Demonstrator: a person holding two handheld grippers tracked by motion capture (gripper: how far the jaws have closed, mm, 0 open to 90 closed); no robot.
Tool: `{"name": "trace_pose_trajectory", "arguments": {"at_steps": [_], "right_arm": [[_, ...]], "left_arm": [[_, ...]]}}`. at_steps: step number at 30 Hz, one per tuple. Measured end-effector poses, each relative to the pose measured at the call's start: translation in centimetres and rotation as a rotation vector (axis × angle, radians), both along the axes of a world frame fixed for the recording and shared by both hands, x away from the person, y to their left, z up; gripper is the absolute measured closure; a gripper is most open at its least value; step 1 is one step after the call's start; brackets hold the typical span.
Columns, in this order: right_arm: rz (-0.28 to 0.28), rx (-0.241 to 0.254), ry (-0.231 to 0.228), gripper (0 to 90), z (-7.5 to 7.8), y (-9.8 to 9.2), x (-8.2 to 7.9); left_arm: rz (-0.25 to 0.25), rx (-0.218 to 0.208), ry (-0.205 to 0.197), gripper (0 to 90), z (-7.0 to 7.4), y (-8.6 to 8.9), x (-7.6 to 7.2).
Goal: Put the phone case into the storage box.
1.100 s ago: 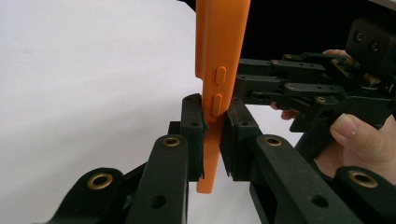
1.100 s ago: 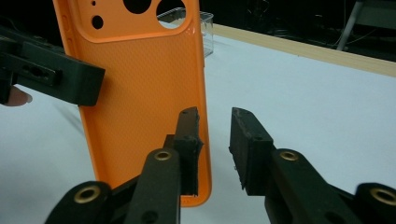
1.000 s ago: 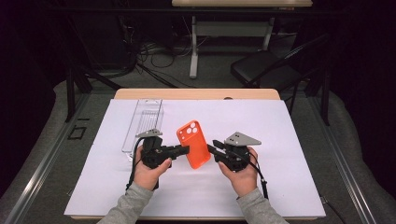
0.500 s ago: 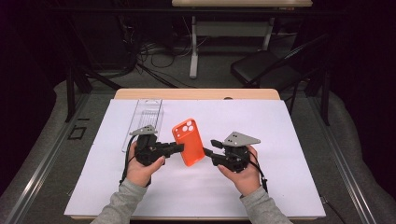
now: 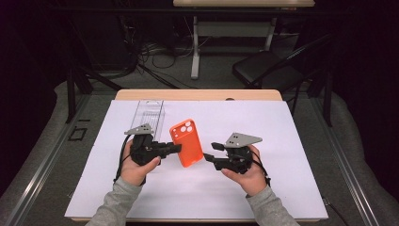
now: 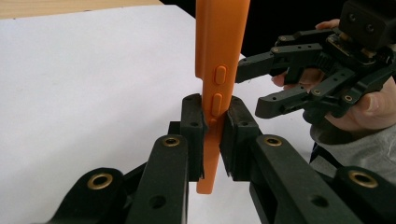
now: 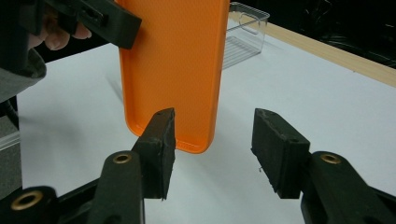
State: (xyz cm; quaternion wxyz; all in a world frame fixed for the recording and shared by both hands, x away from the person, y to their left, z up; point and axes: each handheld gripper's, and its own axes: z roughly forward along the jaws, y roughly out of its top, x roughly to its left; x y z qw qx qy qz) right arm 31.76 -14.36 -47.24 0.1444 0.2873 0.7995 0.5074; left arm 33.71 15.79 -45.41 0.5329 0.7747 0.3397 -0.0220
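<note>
An orange phone case (image 5: pixel 187 142) stands upright above the white sheet, camera cutouts at the top. My left gripper (image 5: pixel 176 148) is shut on its long edge, the pads clamping just below the side buttons (image 6: pixel 219 88). In the left gripper view the case (image 6: pixel 222 56) rises from between my left gripper's (image 6: pixel 215 121) jaws. My right gripper (image 5: pixel 211 153) sits just right of the case with its jaws apart; they have just been opening. In the right gripper view the case (image 7: pixel 173 70) hangs beyond my right gripper (image 7: pixel 215 119), whose pads touch nothing.
A clear plastic tray (image 5: pixel 148 115) lies on the white sheet (image 5: pixel 291 141) behind the left hand, toward the table's far wooden edge (image 5: pixel 197 94). A dark chair (image 5: pixel 263 70) and cables stand on the floor beyond the table.
The right gripper's jaws have spread apart and let go of the case. The left gripper has carried the case slightly to the left.
</note>
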Motion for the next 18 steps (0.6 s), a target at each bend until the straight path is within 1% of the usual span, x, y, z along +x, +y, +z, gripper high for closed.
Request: {"name": "trace_pose_trajectory", "arguments": {"at_steps": [4,7,13,15,18], "right_arm": [[0.025,0.0,0.007,48.1,0.16,-0.06,-0.02],[0.041,0.013,0.016,47.8,0.3,-0.17,-0.01],[0.057,0.025,0.033,48.2,0.39,-0.42,-0.01],[0.062,0.032,0.049,49.1,0.43,-0.53,0.01],[0.065,0.037,0.056,50.2,0.46,-0.7,0.09]], "left_arm": [[-0.015,0.002,0.0,80.3,0.05,0.01,-0.02],[-0.027,0.001,-0.001,80.3,0.07,-0.08,-0.06],[-0.05,-0.001,-0.002,80.3,0.12,-0.42,-0.24],[-0.056,0.003,-0.003,80.3,0.17,-0.55,-0.32],[-0.071,0.006,-0.004,80.4,0.14,-0.69,-0.37]]}}
